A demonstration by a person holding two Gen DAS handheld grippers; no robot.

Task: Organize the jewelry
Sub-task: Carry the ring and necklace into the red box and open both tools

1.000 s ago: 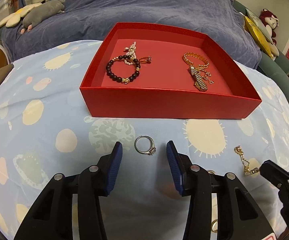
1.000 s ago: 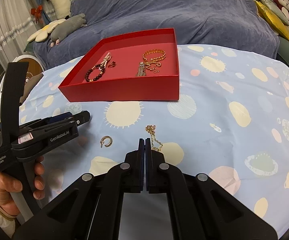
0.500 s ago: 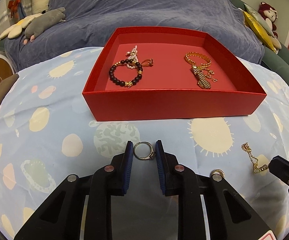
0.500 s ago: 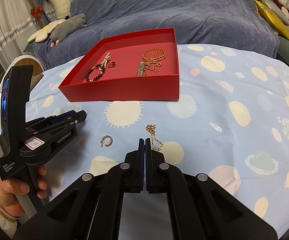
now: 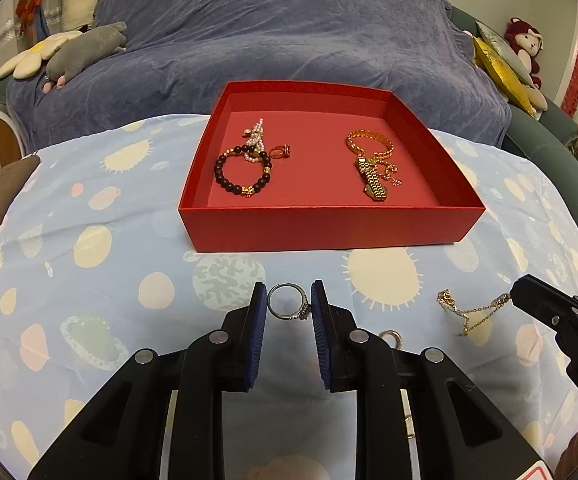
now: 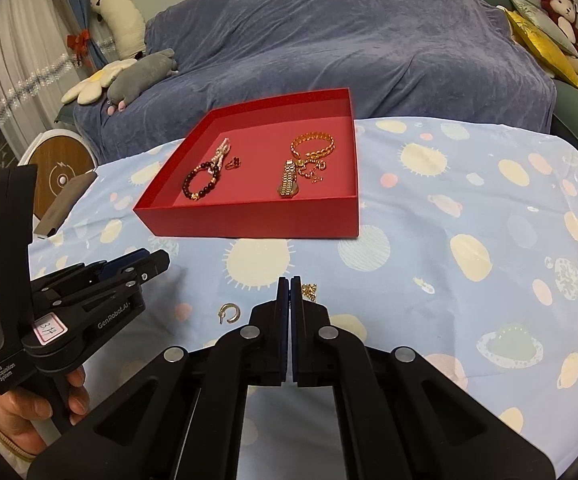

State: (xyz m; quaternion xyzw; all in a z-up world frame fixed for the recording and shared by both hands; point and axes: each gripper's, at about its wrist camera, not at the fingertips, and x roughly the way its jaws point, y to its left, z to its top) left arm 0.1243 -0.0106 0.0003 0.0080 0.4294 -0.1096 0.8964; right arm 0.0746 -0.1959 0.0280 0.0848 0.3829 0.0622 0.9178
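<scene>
Table (image 5: 89,208) under a blue spotted cloth fills the lower half of both views; sofa behind it, upper frame.

Red box (image 5: 329,228) sits at centre, open-topped. Inside, left half: a dark bead bracelet (image 5: 241,172) with a pearl string and a small ring beside it. Right half: a gold bracelet (image 5: 369,146) and a gold watch band.

Left tongs (image 5: 288,307), lower centre of the left view, are clamped on a silver ring (image 5: 288,307); both blue pads touch its rim. The ring sits just below the box's near wall in the frame.

Right tongs (image 6: 290,292) are pressed fully together. In the left view a gold chain (image 5: 469,312) hangs from their tip at right; its far end looks to trail on the cloth.

A gold hoop earring (image 6: 229,313) lies loose on the cloth, lower centre of the right view, between the two tools.

Step in hand, by judgement: both pieces gripped, carry to the box beginning. Next move calls for clearing the near wall, then letting go over bare floor, ring likely left, chain likely right. The earring is left to collect.
</scene>
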